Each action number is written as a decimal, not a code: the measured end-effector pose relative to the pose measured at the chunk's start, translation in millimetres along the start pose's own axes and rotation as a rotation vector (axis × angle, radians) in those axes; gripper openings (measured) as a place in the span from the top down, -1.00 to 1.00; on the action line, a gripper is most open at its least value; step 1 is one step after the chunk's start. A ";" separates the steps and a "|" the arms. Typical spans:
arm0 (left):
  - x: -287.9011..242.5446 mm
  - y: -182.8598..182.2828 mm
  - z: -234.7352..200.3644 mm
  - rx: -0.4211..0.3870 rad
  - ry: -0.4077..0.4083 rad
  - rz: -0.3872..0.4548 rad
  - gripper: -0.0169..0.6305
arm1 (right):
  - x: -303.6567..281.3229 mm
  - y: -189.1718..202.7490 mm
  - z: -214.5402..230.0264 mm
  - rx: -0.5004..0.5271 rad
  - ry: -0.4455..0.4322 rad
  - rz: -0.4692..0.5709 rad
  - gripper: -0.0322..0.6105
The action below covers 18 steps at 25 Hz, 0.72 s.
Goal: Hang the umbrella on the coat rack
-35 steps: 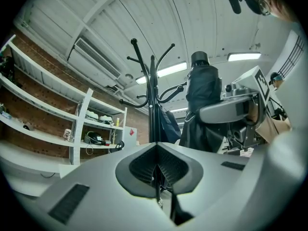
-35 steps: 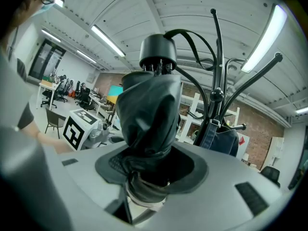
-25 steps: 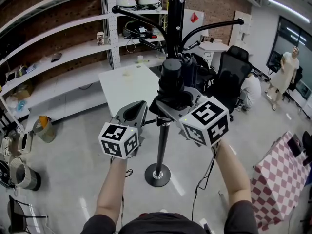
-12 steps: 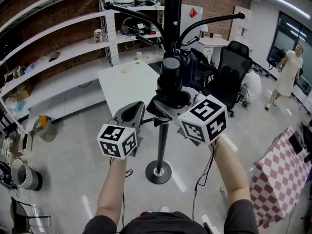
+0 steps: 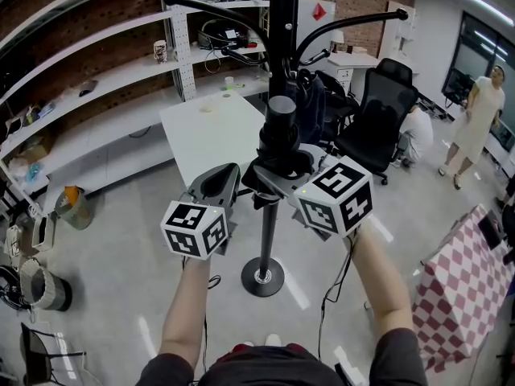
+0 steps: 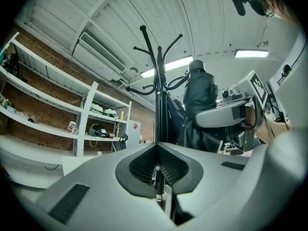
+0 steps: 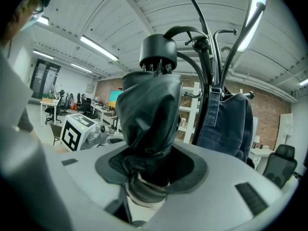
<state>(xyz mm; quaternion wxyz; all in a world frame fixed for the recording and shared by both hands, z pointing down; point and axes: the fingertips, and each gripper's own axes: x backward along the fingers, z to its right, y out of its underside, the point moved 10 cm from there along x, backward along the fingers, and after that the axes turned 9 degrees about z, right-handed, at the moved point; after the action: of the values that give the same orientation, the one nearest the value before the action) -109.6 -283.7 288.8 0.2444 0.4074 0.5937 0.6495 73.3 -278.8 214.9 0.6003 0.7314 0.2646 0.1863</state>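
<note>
I hold a folded black umbrella point(image 5: 282, 139) upright in front of the black coat rack point(image 5: 283, 22). My right gripper point(image 5: 310, 185) is shut on the umbrella point(image 7: 149, 117) near its lower end, above a pale collar. The round cap point(image 7: 158, 52) points up beside the rack's curved hooks point(image 7: 211, 47). To the left, my left gripper point(image 5: 216, 190) is shut on a thin black cord with a silver ring point(image 6: 159, 189). In the left gripper view the coat rack point(image 6: 159, 81) rises straight ahead and the umbrella point(image 6: 198, 105) stands to its right.
A denim jacket point(image 7: 228, 124) hangs on the rack. The rack's round base point(image 5: 262, 277) sits on the grey floor. Behind are a white table point(image 5: 211, 131), wall shelves point(image 5: 96, 71) and a black office chair point(image 5: 374, 127). A person point(image 5: 476, 119) stands far right, near a checkered cloth point(image 5: 459, 288).
Both grippers and the umbrella keep nearly the same place and grip. The head camera has shifted slightly, and the person at the far right has walked a little.
</note>
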 end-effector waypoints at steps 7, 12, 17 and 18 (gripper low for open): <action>0.0 3.0 -0.1 0.006 -0.009 -0.001 0.91 | -2.6 6.6 0.2 -0.008 -0.017 -0.015 0.30; 0.4 4.9 -1.2 0.012 -0.013 0.001 0.91 | -6.0 9.1 -0.3 -0.008 -0.029 -0.029 0.30; -1.1 3.9 -1.9 0.010 -0.019 0.005 0.91 | -8.3 11.5 2.8 -0.012 -0.037 -0.043 0.30; -1.5 3.4 -2.0 0.008 -0.020 0.007 0.91 | -8.7 11.9 3.6 -0.013 -0.040 -0.046 0.30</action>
<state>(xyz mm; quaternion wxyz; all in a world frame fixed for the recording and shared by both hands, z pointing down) -109.9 -286.6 291.9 0.2465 0.4169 0.5924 0.6438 70.5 -288.6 226.1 0.6145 0.7247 0.2679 0.1596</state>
